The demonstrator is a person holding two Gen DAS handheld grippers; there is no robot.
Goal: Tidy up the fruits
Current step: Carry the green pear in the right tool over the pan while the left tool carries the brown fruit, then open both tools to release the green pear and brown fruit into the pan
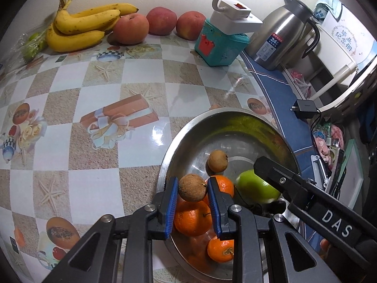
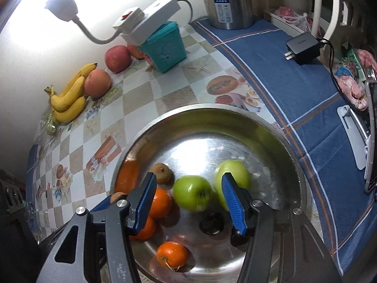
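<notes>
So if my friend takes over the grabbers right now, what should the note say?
Left gripper: shut on a small brown fruit, over the metal bowl.
Right gripper: open, around the green apple, not gripping.
In the bowl: oranges, another brown fruit, the apple.
Still by the wall: bananas, three red apples.

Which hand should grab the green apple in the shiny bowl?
Right, probably. The right gripper hangs open over the round green apple in the steel bowl. The left gripper is shut on a small brown fruit.
</notes>
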